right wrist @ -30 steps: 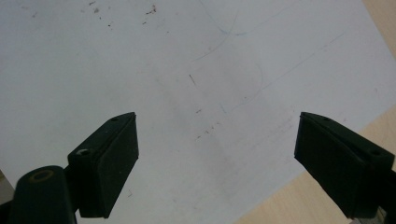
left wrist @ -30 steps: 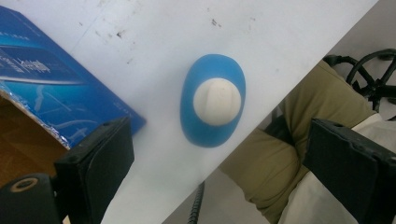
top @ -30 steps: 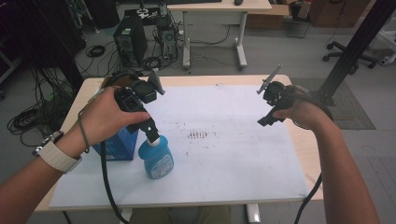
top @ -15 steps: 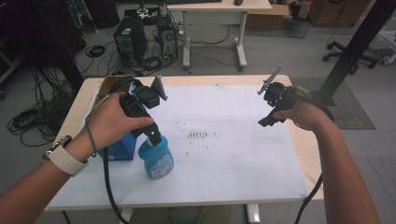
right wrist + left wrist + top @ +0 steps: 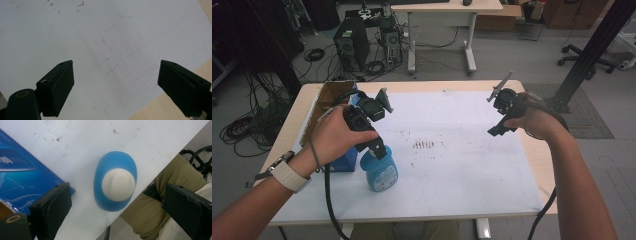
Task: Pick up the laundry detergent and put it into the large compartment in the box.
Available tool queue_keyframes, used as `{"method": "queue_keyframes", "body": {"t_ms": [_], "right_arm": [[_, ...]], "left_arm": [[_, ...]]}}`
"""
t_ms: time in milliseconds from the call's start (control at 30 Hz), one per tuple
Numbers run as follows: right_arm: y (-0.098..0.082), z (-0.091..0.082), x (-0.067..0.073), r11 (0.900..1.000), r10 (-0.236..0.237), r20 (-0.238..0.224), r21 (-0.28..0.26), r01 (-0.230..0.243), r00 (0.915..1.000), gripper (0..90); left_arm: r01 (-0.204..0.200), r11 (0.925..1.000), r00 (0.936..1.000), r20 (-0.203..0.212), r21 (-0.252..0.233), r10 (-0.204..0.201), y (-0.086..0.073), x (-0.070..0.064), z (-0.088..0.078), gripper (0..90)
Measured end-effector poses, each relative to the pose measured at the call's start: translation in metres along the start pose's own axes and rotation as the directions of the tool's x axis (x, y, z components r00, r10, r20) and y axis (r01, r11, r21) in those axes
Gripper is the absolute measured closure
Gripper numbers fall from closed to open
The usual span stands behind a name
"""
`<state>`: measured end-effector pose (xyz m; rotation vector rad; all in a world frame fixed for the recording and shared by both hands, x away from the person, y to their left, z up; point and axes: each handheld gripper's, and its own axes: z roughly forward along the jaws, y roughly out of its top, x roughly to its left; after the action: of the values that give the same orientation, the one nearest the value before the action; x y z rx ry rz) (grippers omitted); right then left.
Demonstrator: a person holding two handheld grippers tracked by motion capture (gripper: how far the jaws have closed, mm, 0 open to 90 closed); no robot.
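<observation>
A white sheet (image 5: 452,170) covers most of the table (image 5: 532,155), with a patch of dark specks (image 5: 424,145) at the middle of the high view; a blue box (image 5: 343,161) stands at the left of the frame, just beside the blue bottle (image 5: 380,172), and behind it, toward the upper left, sits an open cardboard box (image 5: 328,97) whose contents cannot be made out; nothing lies between the bottle and the jaws above it.

The bottle stands upright at the lower left of centre in the high view; it is light blue with a printed label on its side; in the left gripper view it sits in the middle of the frame, an oval blue body topped by a round white cap (image 5: 118,185).

The left gripper (image 5: 379,150) hangs directly over the cap, its jaws spread wide to either side and apart from the bottle; the right gripper (image 5: 494,131), at the right of the high view, is held above bare sheet, its jaws wide apart too and holding nothing.
</observation>
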<state>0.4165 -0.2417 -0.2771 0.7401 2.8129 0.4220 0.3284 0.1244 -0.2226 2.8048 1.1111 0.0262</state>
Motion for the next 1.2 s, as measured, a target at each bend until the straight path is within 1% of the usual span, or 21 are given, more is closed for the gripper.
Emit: {"method": "queue_keyframes", "body": {"t_ms": [67, 100, 133, 233, 433, 500, 867, 1200], "right_arm": [[0.000, 0.000, 0.000, 1.000, -0.002, -0.001, -0.001, 0.002, 1.0000, 13.8], [0.000, 0.000, 0.000, 1.000, -0.002, -0.001, -0.001, 0.002, 1.0000, 13.8], [0.001, 0.001, 0.001, 1.000, -0.004, -0.002, 0.000, 0.004, 1.0000, 13.8], [0.000, 0.001, 0.001, 1.000, -0.003, -0.002, 0.000, 0.003, 1.0000, 13.8], [-0.002, 0.001, 0.000, 1.000, 0.000, -0.002, 0.000, 0.000, 1.0000, 13.8], [-0.002, 0.001, 0.000, 1.000, 0.001, -0.002, 0.000, -0.001, 1.0000, 13.8], [0.000, 0.004, 0.001, 1.000, -0.002, -0.008, 0.003, 0.002, 1.0000, 13.9], [-0.001, 0.003, 0.000, 1.000, 0.000, -0.007, 0.002, 0.000, 1.0000, 13.8]], "left_arm": [[0.005, 1.0000, 1.0000, 0.001, -0.005, -0.005, 0.000, -0.001, 0.003, 8.7], [-0.004, 1.0000, 1.0000, 0.003, 0.002, 0.004, 0.001, 0.000, 0.003, 8.7], [0.000, 1.0000, 1.0000, 0.004, -0.004, 0.000, 0.001, -0.001, 0.004, 8.7], [-0.006, 1.0000, 1.0000, -0.001, -0.001, 0.006, 0.002, -0.002, 0.007, 8.7], [-0.025, 0.9997, 0.9997, 0.002, 0.006, 0.025, 0.002, -0.003, 0.012, 8.7], [-0.031, 0.9995, 0.9995, -0.001, 0.010, 0.031, 0.002, -0.003, 0.016, 8.7], [-0.039, 0.9990, 0.9992, 0.001, 0.021, 0.039, 0.003, -0.004, 0.029, 8.8], [-0.035, 0.9992, 0.9993, 0.016, 0.021, 0.034, 0.002, -0.002, 0.041, 9.0]]}}
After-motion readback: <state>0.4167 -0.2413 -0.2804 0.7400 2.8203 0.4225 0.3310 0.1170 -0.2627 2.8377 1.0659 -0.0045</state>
